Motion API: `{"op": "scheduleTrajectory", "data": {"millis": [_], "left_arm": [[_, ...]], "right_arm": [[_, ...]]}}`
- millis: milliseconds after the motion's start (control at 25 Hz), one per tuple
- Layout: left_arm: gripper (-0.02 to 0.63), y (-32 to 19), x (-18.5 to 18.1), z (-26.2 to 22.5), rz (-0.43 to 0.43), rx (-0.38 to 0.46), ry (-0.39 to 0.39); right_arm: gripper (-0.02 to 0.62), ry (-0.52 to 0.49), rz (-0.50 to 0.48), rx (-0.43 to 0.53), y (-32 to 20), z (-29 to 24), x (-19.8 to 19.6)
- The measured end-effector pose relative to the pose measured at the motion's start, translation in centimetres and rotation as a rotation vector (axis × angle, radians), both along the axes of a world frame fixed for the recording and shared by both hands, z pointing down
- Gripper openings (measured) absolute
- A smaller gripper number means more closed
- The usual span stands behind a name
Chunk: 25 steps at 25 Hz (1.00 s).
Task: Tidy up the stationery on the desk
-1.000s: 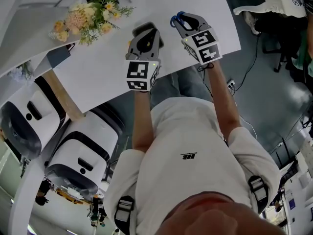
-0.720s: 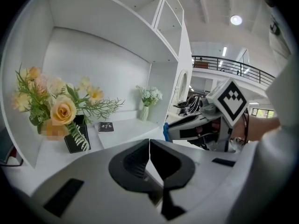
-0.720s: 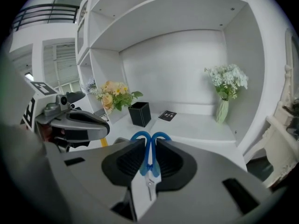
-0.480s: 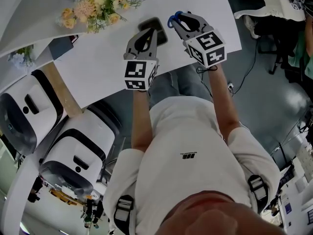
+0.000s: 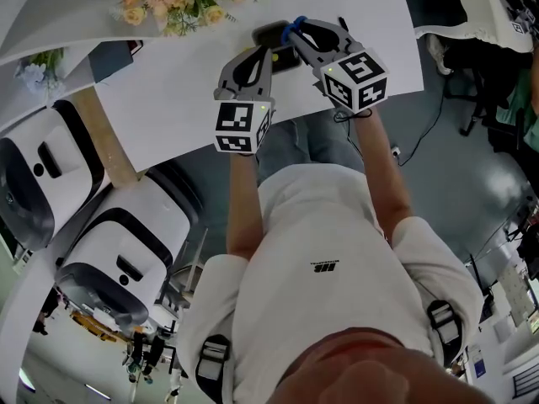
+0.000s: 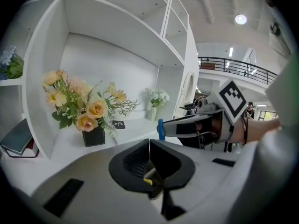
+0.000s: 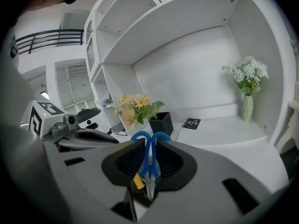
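Blue-handled scissors (image 7: pixel 149 158) stand upright between the jaws of my right gripper (image 7: pixel 148 143), which is shut on them, handles pointing forward. In the head view the right gripper (image 5: pixel 301 34) holds the scissors (image 5: pixel 290 29) over the white desk (image 5: pixel 168 99), right beside a black square holder (image 5: pixel 271 34). This black holder (image 7: pixel 161 122) stands in front of a bunch of yellow and pink flowers (image 7: pixel 135 105). My left gripper (image 6: pixel 149 144) is shut with nothing in it. It hovers just left of the right gripper (image 6: pixel 205 120).
White shelf compartments rise behind the desk. A small black card (image 7: pixel 190 122) and a white vase of pale flowers (image 7: pixel 246 101) sit on the desk's back part. A dark book (image 6: pixel 18 136) lies on a left shelf. White robot bases (image 5: pixel 126 259) stand on the floor.
Both grippers have moved forward over the desk towards the black holder and the flowers. The right one still carries the scissors.
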<state>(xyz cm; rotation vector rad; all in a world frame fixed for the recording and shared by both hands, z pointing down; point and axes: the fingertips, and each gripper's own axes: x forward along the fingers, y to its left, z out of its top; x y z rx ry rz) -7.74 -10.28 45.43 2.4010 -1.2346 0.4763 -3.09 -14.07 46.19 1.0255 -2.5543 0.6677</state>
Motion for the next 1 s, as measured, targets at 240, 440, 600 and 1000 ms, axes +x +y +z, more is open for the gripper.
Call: {"op": "scheduleTrajectory", "data": {"millis": [240, 440, 600, 1000], "left_arm": [[0.000, 0.5, -1.3, 0.3, -0.033, -0.009, -0.003], [0.000, 0.9, -1.8, 0.6, -0.045, -0.015, -0.006], [0.000, 1.0, -1.5, 0.6, -0.041, -0.014, -0.006], [0.000, 0.7, 0.3, 0.6, 0.001, -0.015, -0.006]], "right_arm": [[0.057, 0.026, -0.046, -0.010, 0.7, 1.8, -1.6], [0.058, 0.067, -0.078, -0.032, 1.2, 3.9, -2.4], [0.060, 0.103, -0.083, -0.045, 1.5, 5.5, -2.6], [0.086, 0.098, -0.061, -0.030, 2.1, 5.0, -1.1]]}}
